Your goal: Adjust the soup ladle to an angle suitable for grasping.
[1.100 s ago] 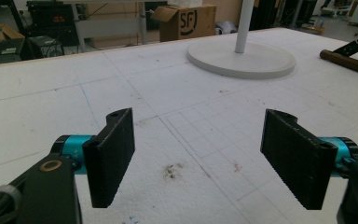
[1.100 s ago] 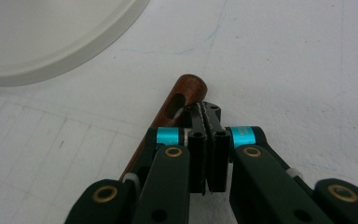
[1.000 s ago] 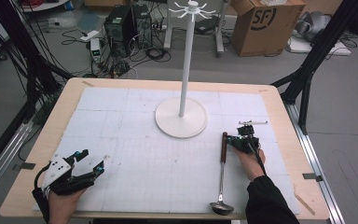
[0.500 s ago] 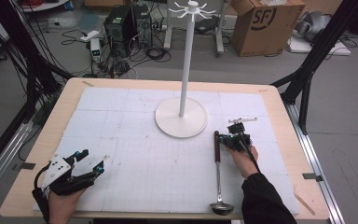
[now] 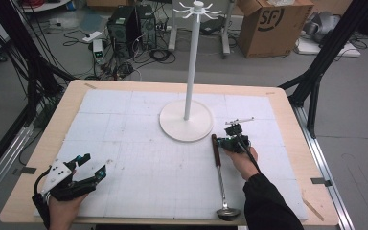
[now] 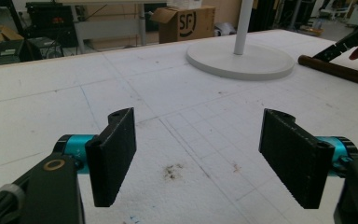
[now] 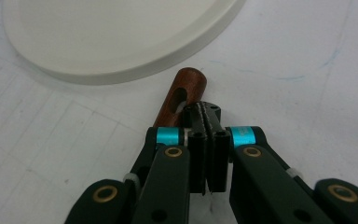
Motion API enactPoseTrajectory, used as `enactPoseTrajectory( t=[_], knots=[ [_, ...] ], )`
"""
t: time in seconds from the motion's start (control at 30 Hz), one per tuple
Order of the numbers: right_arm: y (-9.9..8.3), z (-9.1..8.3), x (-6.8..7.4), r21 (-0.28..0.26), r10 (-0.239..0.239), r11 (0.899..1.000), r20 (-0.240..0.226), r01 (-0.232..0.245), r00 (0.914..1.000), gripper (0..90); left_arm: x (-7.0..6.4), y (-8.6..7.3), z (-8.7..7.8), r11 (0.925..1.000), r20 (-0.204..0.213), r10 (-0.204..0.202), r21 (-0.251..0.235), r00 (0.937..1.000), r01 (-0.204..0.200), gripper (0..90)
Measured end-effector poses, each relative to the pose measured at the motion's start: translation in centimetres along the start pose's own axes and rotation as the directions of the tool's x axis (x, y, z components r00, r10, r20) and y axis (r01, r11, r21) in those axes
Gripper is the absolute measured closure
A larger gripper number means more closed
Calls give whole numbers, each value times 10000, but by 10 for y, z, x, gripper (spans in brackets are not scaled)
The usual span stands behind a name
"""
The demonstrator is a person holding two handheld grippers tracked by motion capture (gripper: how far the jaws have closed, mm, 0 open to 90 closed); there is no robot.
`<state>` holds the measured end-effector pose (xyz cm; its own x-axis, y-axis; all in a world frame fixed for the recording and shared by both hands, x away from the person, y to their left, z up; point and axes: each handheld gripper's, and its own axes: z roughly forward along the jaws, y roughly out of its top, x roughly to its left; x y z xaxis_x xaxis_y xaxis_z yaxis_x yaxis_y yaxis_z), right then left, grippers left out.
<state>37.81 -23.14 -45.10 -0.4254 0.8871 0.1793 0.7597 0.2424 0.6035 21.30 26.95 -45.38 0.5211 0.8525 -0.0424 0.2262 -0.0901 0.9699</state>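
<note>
The right gripper is seen pressed shut beside the brown wooden handle of a steel ladle, part of the handle hidden behind it; whether anything is pinched cannot be told. The left gripper is held wide open, empty.

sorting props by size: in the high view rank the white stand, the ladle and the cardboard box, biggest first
1. white stand
2. ladle, long but thin
3. cardboard box, cut off by the frame and farther from the camera, so its place is unsure

Left tongs gape wide, resting low — right tongs pressed together, forearm outstretched.
</note>
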Motion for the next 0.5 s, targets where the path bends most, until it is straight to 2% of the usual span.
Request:
enactPoseTrajectory(
  t=[0.33,0.5],
  knots=[
    [4,5,11,203,-349,9992,-298,356,9989,892,0,0,0,10000,7,-3,-2,10000,3,281],
    [6,4,12,323,-489,9982,-272,498,9984,891,0,0,0,10000,24,-12,-9,10000,12,282]
  ],
)
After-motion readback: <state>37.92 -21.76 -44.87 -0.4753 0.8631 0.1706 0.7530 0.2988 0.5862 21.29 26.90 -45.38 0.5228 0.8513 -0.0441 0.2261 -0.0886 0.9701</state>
